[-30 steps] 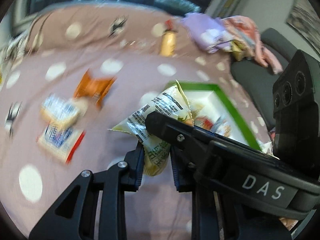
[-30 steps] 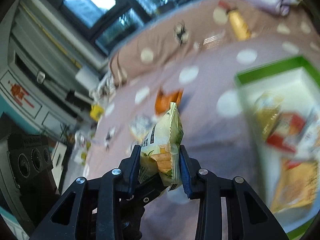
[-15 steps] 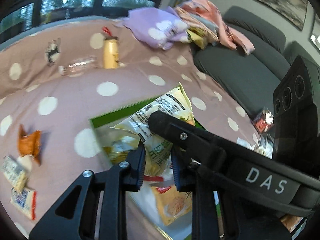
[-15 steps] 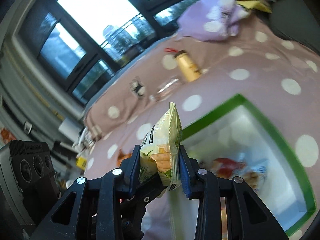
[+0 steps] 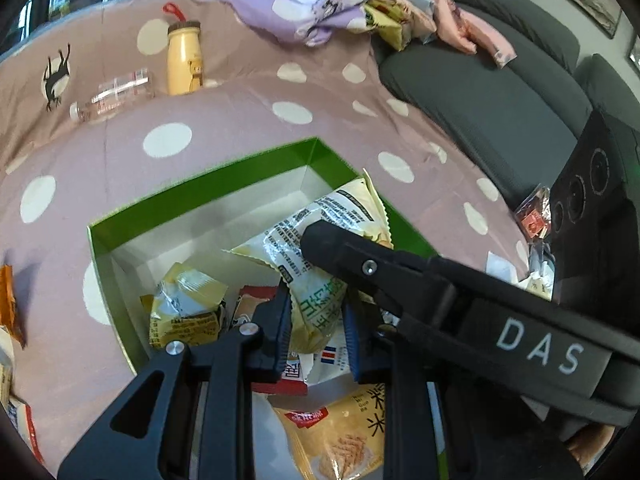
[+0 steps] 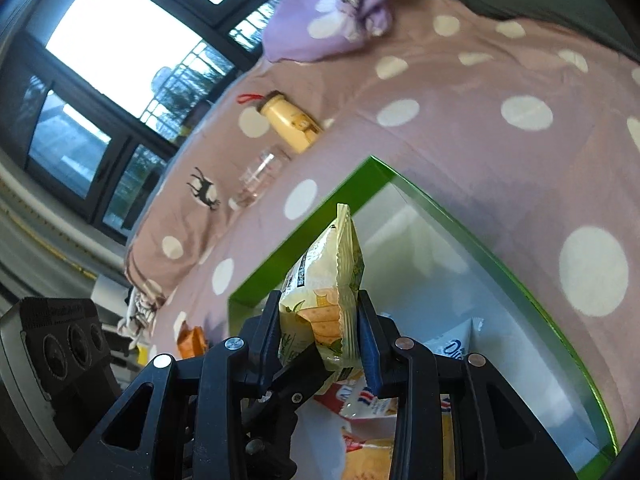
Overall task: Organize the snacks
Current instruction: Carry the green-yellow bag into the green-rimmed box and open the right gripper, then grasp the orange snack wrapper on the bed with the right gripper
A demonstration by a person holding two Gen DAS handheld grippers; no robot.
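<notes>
A pale yellow-green snack packet (image 5: 320, 240) is held from two sides at once. My left gripper (image 5: 316, 328) is shut on its lower end. My right gripper (image 6: 318, 336) is shut on the same packet (image 6: 324, 280), and one of its fingers (image 5: 324, 240) reaches in from the right across the packet in the left wrist view. The packet hangs above the green-rimmed box (image 5: 200, 184) with a white inside, also in the right wrist view as the box (image 6: 304, 236). A yellow packet (image 5: 184, 308), an orange-yellow packet (image 5: 340, 436) and a white-blue packet (image 6: 456, 348) lie in it.
The box sits on a pink dotted bedspread (image 5: 224, 112). A yellow bottle (image 5: 183, 60) and a clear bottle (image 5: 112, 94) lie beyond it, with purple cloth (image 5: 304, 4) behind. A grey sofa (image 5: 480, 92) is at the right. An orange snack (image 5: 8, 304) lies left of the box.
Both grippers, still shut on the packet, have swung from above the bedspread and its loose snacks to above the green box, and sunk a little toward it.
</notes>
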